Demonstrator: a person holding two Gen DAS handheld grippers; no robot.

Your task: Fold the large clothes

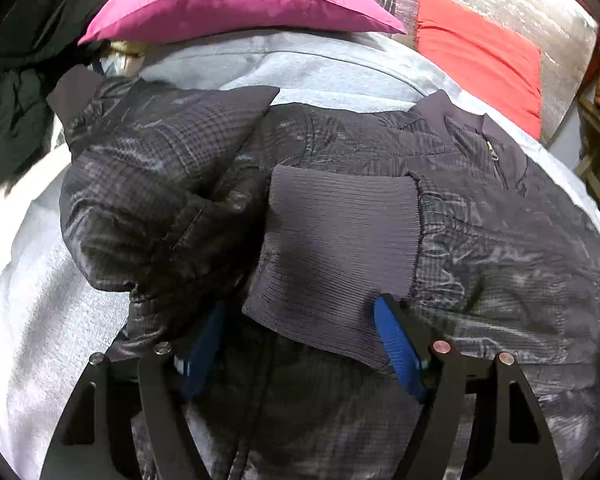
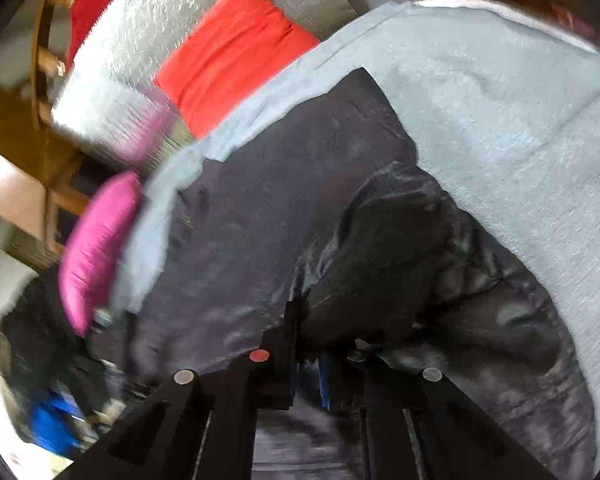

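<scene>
The dark jacket [image 1: 340, 208] lies spread on the pale blue sheet [image 1: 40, 280] of the bed, one sleeve folded across its body so the ribbed cuff [image 1: 336, 240] rests in the middle. The left gripper [image 1: 300, 344] stands wide open astride that cuff, holding nothing. The right gripper [image 2: 306, 356] is closed tight, though blur hides whether it has cloth. If the left gripper pulls away carelessly, a finger could snag the cuff and undo the fold; the slick fabric may also slide.
</scene>
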